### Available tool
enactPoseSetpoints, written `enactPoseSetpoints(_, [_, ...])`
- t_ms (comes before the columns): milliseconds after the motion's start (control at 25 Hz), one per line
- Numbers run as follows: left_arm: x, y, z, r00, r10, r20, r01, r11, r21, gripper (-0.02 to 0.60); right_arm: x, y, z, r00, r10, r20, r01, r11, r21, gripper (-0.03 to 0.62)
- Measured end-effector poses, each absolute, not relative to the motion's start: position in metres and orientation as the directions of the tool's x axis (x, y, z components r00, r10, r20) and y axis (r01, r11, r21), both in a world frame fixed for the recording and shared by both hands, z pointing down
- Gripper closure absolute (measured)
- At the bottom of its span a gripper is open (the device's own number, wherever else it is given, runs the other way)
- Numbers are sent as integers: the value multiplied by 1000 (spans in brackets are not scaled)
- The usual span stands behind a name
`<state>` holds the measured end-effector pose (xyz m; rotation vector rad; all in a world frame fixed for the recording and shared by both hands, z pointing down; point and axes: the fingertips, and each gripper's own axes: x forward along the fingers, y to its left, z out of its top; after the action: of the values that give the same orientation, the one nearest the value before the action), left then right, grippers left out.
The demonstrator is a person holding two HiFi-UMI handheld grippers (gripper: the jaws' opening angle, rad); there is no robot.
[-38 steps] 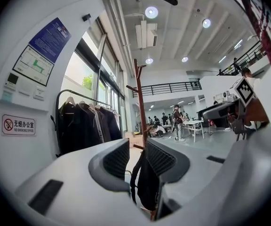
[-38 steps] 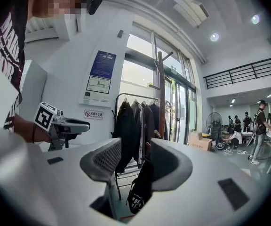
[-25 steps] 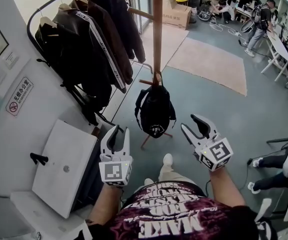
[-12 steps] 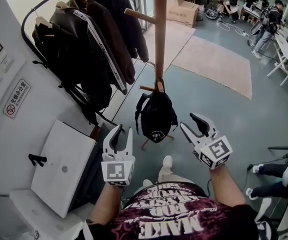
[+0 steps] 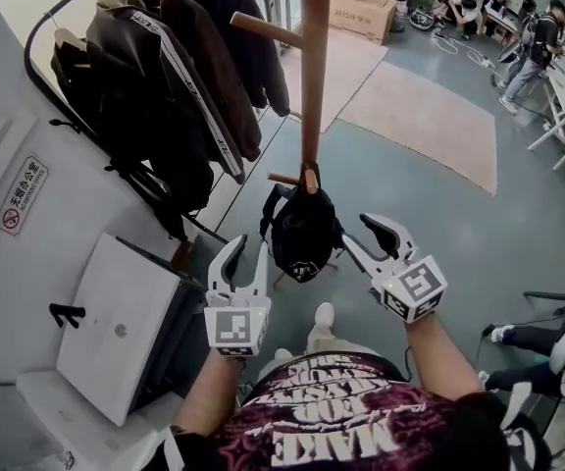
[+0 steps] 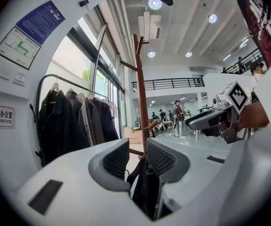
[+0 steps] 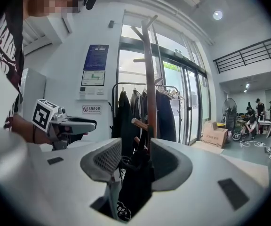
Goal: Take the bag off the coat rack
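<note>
step: approach | bag (image 5: 304,232) hangs from a low peg of the coat rack (image 5: 312,86), at 12 o'clock | left gripper (image 5: 247,258) fingers wide, empty | right gripper (image 5: 364,236) fingers wide, empty | tip: grip strap near peg, lift up before pulling clear

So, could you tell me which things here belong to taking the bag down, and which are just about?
Job: black bag, coat rack it hangs on, left gripper, right gripper, both open.
Just about: jackets on the rail, cardboard box, rug.
</note>
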<state>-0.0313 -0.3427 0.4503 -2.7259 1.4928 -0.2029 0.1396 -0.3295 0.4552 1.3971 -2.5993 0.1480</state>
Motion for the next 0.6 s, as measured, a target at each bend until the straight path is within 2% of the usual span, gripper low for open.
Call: enactPoseSetpoints(600, [20, -391, 482, 594, -789, 160, -785, -611, -99, 469, 143, -385, 492, -552, -792, 261, -826, 563, -36, 408])
